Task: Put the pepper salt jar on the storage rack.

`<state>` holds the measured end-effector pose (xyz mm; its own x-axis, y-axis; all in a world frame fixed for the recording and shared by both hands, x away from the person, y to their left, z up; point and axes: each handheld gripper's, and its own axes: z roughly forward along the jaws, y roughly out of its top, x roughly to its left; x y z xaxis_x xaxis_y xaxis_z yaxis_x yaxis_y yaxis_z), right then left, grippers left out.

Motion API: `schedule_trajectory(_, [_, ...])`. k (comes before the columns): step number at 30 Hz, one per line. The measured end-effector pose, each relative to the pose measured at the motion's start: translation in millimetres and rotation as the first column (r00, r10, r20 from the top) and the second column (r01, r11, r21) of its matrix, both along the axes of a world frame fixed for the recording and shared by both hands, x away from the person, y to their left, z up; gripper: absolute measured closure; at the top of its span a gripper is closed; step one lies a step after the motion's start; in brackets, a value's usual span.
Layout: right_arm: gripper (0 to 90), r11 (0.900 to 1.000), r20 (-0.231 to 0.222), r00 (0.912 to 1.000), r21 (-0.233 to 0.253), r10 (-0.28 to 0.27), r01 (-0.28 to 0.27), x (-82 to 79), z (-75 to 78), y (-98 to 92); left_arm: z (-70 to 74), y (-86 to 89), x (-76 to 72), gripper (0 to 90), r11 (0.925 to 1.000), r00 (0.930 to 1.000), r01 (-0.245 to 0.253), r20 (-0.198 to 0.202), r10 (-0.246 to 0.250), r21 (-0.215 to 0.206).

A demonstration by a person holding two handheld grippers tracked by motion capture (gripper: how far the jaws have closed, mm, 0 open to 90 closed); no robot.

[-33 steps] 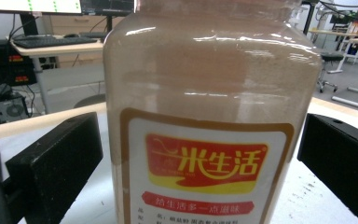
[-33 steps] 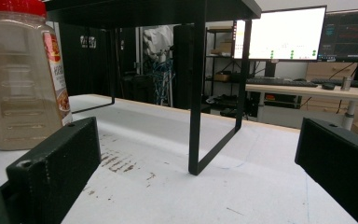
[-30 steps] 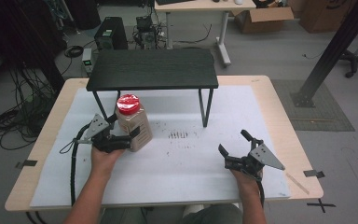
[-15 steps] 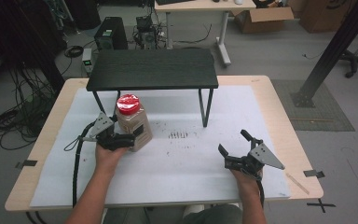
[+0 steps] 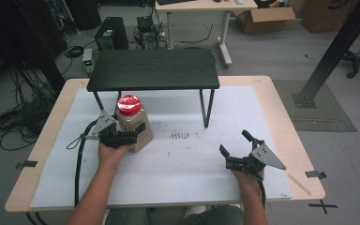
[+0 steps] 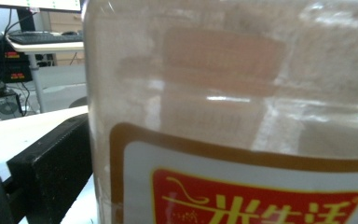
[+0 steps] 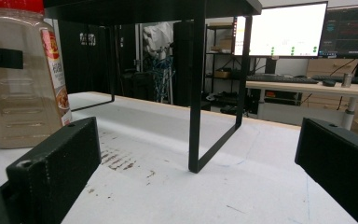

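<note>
A clear jar [image 5: 136,127] with a red lid [image 5: 129,104] and a red and yellow label stands on the white mat, just in front of the black shelf [image 5: 152,69]. My left gripper [image 5: 123,138] is shut on the jar's body. The jar [image 6: 223,116] is right against the camera in the left gripper view, with one black finger [image 6: 51,163] pressed to its side. The right gripper view has the jar [image 7: 21,84] at far left with a black jaw across it. My right gripper [image 5: 234,143] rests open on the mat at the front right, nothing between its fingers.
The shelf's front right leg [image 5: 208,108] stands between the two grippers, seen close as a thin frame [image 7: 196,93] in the right gripper view. Dark smudges [image 5: 180,136] mark the mat [image 5: 187,164]. A cable [image 5: 79,159] trails from the left gripper toward the table's front edge.
The left gripper has shifted slightly right and closer around the jar. The jar and the right gripper have stayed in place.
</note>
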<state>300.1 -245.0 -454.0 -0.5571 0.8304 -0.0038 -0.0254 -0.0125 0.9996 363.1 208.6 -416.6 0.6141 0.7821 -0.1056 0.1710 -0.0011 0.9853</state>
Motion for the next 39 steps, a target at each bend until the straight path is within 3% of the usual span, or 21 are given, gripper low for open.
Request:
schedule_trajectory(7, [0.0, 1.000, 0.000, 1.0000, 0.000, -0.001, 0.001, 0.1, 0.0, 0.1, -1.7, -1.8, 0.7, 3.5, 1.0000, 1.0000, 0.005, 0.001, -0.005, 0.006])
schedule_trajectory(19, [0.0, 1.000, 0.001, 1.0000, -0.001, -0.001, 0.001, 0.1, 0.0, 0.2, -1.8, -1.3, -1.4, 15.3, 0.9995, 0.9996, 0.009, 0.027, -0.010, 0.030])
schedule_trajectory(25, [0.0, 1.000, 0.002, 1.0000, -0.002, -0.001, 0.001, 0.0, 0.0, 0.2, -2.7, -1.7, -2.2, 21.1, 0.9995, 0.9988, 0.024, 0.042, -0.024, 0.022])
schedule_trajectory(39, [0.0, 1.000, 0.003, 1.0000, -0.004, -0.001, 0.001, -0.1, 0.0, 0.3, -3.6, 1.0, -4.0, 25.3, 0.9993, 0.9975, 0.027, 0.065, -0.029, 0.028])
